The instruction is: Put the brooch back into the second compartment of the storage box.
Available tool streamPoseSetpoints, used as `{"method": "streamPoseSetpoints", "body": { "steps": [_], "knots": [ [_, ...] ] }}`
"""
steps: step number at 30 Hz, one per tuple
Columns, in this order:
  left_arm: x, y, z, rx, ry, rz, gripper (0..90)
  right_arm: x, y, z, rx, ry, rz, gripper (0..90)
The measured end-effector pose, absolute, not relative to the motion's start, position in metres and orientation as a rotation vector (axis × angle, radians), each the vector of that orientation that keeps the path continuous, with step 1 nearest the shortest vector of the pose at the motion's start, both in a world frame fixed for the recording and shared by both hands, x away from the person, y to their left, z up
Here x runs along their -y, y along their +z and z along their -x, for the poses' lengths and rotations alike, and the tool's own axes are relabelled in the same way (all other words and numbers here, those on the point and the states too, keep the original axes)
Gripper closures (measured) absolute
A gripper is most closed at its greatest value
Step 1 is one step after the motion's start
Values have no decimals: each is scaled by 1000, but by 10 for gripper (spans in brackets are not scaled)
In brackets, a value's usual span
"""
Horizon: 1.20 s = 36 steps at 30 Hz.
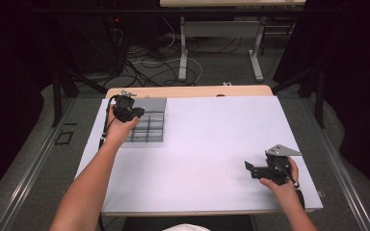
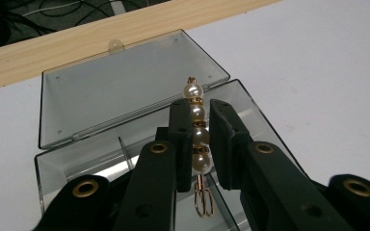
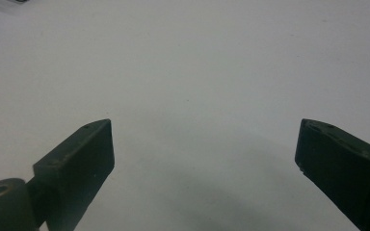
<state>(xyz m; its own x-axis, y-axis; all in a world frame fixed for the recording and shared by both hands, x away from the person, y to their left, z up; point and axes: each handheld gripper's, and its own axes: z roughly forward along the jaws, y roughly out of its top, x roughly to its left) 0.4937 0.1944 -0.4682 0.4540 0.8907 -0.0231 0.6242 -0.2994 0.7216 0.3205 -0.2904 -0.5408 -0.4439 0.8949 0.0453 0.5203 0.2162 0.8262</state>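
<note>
1. High view: a white table top (image 1: 207, 154) carries a clear compartment box (image 1: 149, 120) at its far left, with the lid laid open toward the far edge.
2. High view: the left gripper (image 1: 125, 109) is over the left part of that box, held in the person's left hand (image 1: 118, 131), whose forearm comes in from the near left.
3. High view: the right gripper (image 1: 259, 169) is at the near right of the table top, well apart from the box, held in the right hand (image 1: 282, 185) with a grey three-cornered plate on top; its jaws point left.
4. Left gripper view: the left gripper (image 2: 200, 139) is clenched on a pearl earring (image 2: 196, 137), a string of four pearls with small gold spacers and a gold wire hook at its near end. The pads press the pearls from both sides; the top pearl stands clear beyond the jaw tips.
5. Left gripper view: the earring is held above the clear compartment box (image 2: 250, 103), with the box's open lid (image 2: 120, 86) lying flat on the far side, beside the table's wooden edge strip (image 2: 101, 38).
6. Right gripper view: the right gripper (image 3: 204, 149) is released, its two black jaws spread wide with nothing between them, over the bare white table top (image 3: 188, 57).
</note>
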Motion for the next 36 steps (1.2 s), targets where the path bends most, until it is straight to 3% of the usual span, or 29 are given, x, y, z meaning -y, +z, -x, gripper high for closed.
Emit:
{"method": "streamPoseSetpoints", "body": {
  "steps": [36],
  "knots": [
    [-199,-501,-513,-1209,517,-2151,800,289,-544,-321,-2058,1129,-1312,62]
  ]
}}
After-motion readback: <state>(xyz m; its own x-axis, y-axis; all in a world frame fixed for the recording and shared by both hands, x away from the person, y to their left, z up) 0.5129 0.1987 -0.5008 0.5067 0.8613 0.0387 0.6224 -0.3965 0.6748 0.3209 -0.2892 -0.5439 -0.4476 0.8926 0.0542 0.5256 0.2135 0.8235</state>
